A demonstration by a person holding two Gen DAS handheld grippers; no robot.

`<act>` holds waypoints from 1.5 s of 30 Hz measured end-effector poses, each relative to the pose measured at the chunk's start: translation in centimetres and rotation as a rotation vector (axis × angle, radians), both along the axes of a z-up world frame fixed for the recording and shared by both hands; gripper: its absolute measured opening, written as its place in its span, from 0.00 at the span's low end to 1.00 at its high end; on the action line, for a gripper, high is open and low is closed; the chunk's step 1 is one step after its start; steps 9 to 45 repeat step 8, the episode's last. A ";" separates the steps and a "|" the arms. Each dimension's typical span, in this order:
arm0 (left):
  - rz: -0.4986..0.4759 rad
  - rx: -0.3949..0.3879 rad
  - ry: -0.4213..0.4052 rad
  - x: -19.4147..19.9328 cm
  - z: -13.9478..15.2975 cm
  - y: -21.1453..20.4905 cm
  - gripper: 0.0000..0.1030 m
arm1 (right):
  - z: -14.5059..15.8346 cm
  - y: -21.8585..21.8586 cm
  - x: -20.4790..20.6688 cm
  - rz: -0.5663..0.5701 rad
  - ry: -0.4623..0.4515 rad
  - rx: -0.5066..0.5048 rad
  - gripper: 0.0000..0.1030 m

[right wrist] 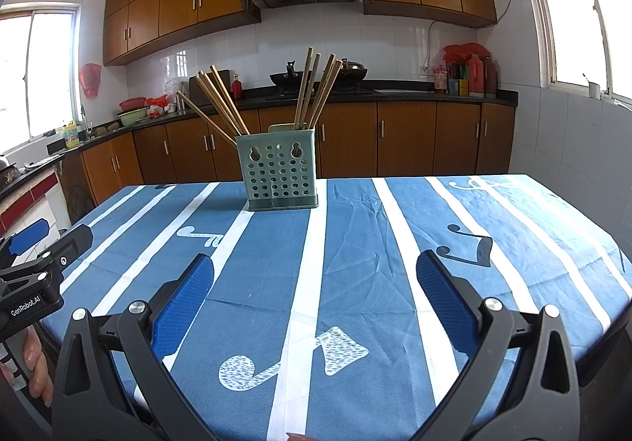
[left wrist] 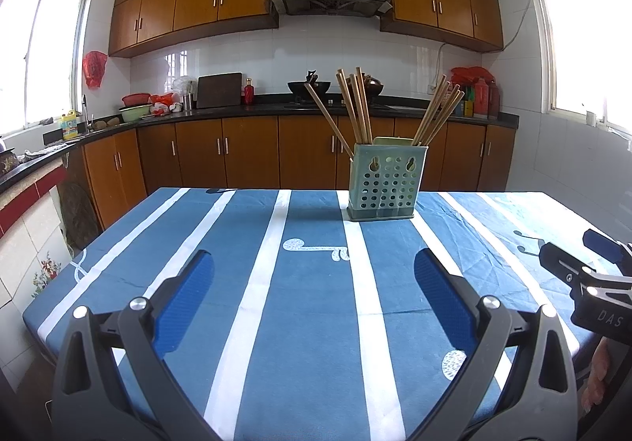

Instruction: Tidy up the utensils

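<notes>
A pale green perforated utensil holder (left wrist: pixel 382 184) stands upright on the far part of the table; it also shows in the right wrist view (right wrist: pixel 281 174). Several wooden chopsticks (left wrist: pixel 357 107) lean out of its left side and several more (left wrist: pixel 436 113) out of its right side; the right wrist view shows the same two bunches (right wrist: pixel 221 101) (right wrist: pixel 316 89). My left gripper (left wrist: pixel 314 263) is open and empty above the near table. My right gripper (right wrist: pixel 315 269) is open and empty too, beside the left one.
The table carries a blue cloth with white stripes (left wrist: pixel 316 322). The right gripper shows at the right edge of the left wrist view (left wrist: pixel 592 283), the left gripper at the left edge of the right wrist view (right wrist: pixel 35 267). Kitchen counter and cabinets (left wrist: pixel 252 149) lie behind.
</notes>
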State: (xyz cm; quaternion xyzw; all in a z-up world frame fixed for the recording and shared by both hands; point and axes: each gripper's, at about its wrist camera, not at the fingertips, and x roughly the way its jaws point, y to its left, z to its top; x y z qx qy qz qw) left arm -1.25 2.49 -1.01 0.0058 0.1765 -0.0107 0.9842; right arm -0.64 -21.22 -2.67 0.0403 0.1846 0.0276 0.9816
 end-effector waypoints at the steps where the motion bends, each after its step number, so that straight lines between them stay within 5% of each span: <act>1: 0.000 0.000 -0.001 0.0 0.0 0.0 0.96 | -0.1 0.1 0.0 -0.001 0.001 0.001 0.98; 45: 0.003 -0.005 0.006 0.0 0.1 -0.1 0.96 | -0.2 0.2 -0.1 -0.001 0.001 0.002 0.98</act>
